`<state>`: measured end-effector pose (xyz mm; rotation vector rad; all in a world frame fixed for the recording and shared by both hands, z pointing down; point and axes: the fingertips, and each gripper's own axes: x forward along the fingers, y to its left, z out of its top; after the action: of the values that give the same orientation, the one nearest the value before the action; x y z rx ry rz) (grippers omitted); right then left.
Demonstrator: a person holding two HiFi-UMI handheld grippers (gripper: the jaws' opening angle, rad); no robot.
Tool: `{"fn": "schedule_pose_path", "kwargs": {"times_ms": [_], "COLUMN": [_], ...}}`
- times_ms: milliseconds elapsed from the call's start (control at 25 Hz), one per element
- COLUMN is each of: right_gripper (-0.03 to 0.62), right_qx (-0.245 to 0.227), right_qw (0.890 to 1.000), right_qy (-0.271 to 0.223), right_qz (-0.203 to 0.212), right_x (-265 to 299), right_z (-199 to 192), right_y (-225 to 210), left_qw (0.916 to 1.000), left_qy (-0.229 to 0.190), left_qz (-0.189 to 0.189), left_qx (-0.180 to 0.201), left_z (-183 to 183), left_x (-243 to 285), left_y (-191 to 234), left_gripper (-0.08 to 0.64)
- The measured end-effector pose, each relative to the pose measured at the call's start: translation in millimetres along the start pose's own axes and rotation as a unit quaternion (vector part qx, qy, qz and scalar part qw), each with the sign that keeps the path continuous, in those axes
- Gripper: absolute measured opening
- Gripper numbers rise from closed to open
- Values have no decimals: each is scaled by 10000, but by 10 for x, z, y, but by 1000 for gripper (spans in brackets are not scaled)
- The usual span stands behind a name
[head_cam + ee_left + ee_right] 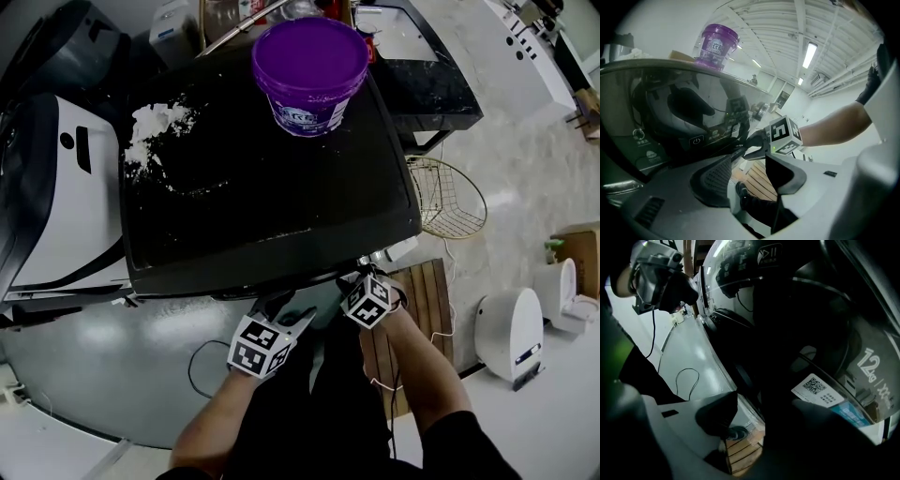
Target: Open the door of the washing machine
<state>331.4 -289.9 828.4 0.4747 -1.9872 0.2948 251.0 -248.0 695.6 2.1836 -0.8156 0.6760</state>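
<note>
The black washing machine [272,187] stands under me, with a purple tub [309,70] on its top. Its glossy round door [679,117] fills the left gripper view; in the right gripper view the door glass [825,357] carries a QR sticker [818,390]. My right gripper [352,278] reaches under the front edge to the door's right rim [745,380]. The rim runs between its jaws and they look closed on it, though the dark hides one pad. That gripper [747,147] also shows against the door. My left gripper [750,180] hangs in front of the door, open and holding nothing.
White powder [155,127] lies on the machine's top. A white appliance [56,206] stands at the left. A wire basket [450,197], a wooden slatted board [422,319] and a white device [511,333] are at the right. A cable [202,361] loops on the floor.
</note>
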Motion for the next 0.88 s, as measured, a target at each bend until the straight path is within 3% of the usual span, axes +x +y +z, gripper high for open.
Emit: {"fn": "schedule_pose_path", "kwargs": {"times_ms": [240,640,880], "right_gripper": [149,137,133], "right_qx": [-145,-596,-430], "right_qw": [9998,9979,9990], "right_qy": [-152,177,13], "right_qz": [-25,204,-120], "right_x": [-51,-27,-45], "right_z": [7,-18,4], "right_y": [16,3,3], "left_qw": [9999,9997,9998], "left_qy": [21,48,74], "left_qz": [-13,79,110], "left_qx": [-126,-243,-173], "left_z": [-148,-291,-346], "left_x": [-44,-185,-292], "left_y": [-82,-16,1], "left_gripper": [239,235,235]}}
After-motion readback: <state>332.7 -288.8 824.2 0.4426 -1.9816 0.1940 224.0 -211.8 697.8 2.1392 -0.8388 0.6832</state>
